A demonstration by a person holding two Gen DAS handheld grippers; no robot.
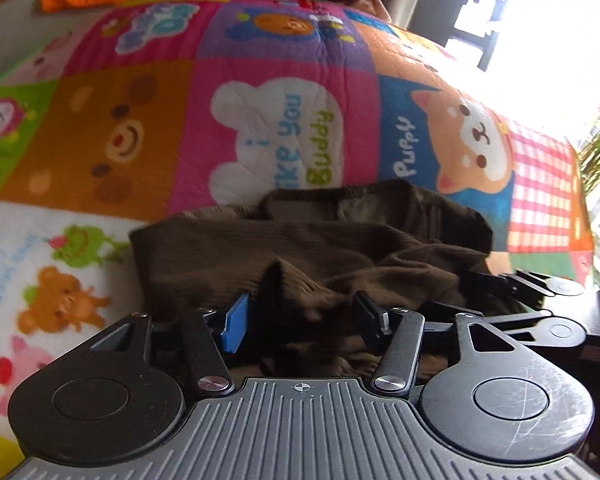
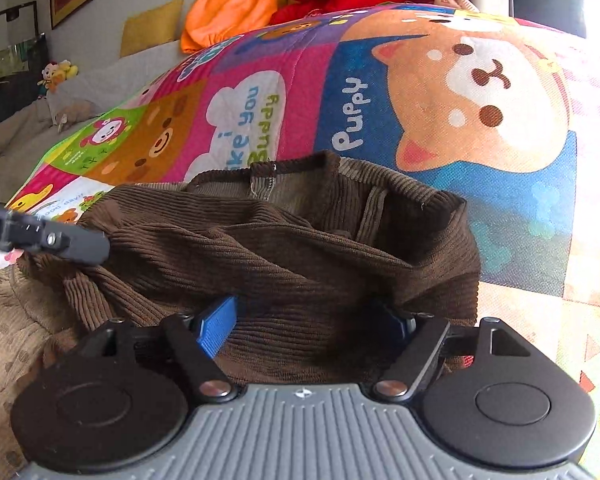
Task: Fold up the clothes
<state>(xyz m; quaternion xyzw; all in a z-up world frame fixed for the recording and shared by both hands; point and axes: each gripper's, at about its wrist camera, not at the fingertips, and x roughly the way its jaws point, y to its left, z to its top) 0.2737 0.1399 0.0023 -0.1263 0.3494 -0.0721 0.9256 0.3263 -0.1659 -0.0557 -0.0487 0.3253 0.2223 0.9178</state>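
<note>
The brown corduroy garment [image 2: 284, 240] lies bunched on the cartoon patchwork quilt [image 2: 440, 92], waistband toward the puppy patch. The left claw [image 1: 300, 316] stands spread with a fold rising between its fingers; the right claw [image 2: 308, 320] is likewise spread around cloth.

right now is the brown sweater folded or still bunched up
Bunched up: the brown sweater lies rumpled on the quilt, neck opening gaping.

black tongs [image 1: 300, 316] [image 2: 306, 322], blue pads, ribbed grey base, silver screws.
</note>
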